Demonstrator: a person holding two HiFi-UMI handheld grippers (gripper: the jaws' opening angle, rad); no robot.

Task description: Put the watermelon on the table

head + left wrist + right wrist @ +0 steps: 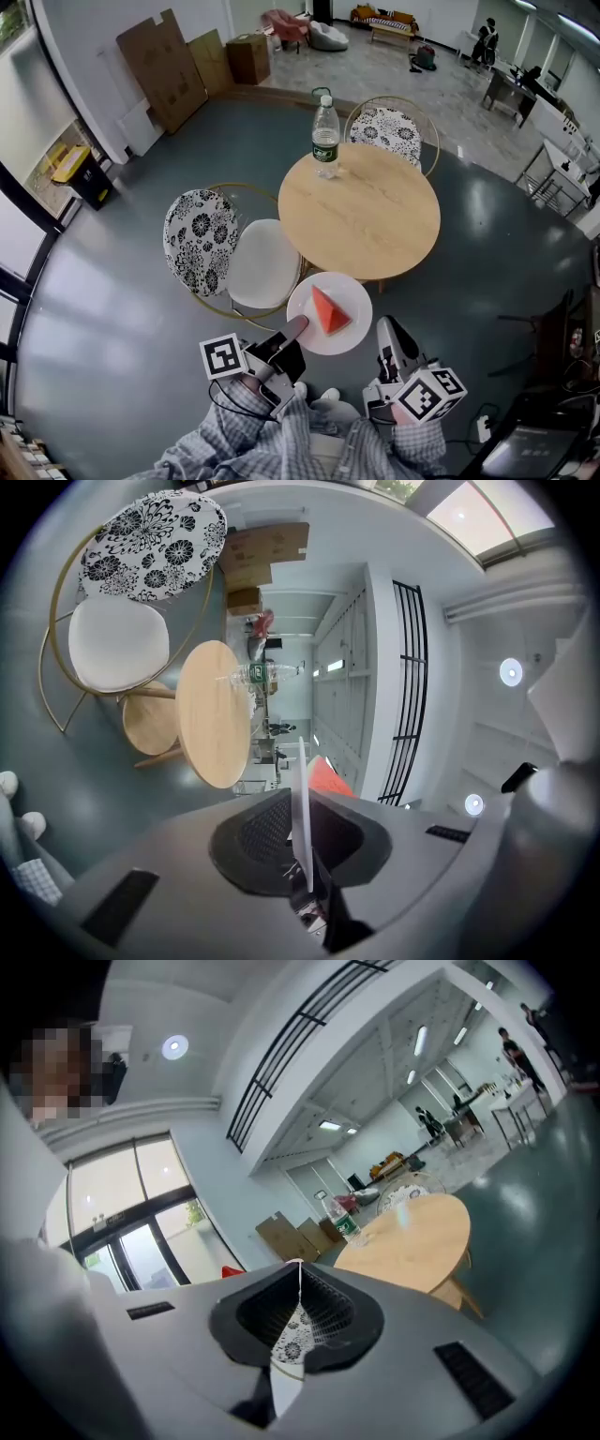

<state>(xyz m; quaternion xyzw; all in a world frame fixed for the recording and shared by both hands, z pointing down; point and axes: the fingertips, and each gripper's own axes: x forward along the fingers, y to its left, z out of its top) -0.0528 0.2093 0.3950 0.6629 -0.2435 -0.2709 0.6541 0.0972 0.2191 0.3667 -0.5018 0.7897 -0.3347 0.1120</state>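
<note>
A red watermelon wedge (329, 310) lies on a white plate (352, 293), held in the air just short of the near edge of the round wooden table (361, 211). My left gripper (294, 327) is shut on the plate's near left rim. In the left gripper view the plate (300, 808) shows edge-on between the jaws, with the wedge (330, 775) behind it. My right gripper (386, 328) hangs shut and empty beside the plate's right rim. Its closed jaws show in the right gripper view (298, 1321), pointing at the table (412, 1232).
A water bottle (325, 139) stands at the table's far edge. A floral-backed chair (202, 239) with a white seat stands left of the table, and a second one (386, 127) behind it. Cardboard boxes (173, 66) lean on the far wall.
</note>
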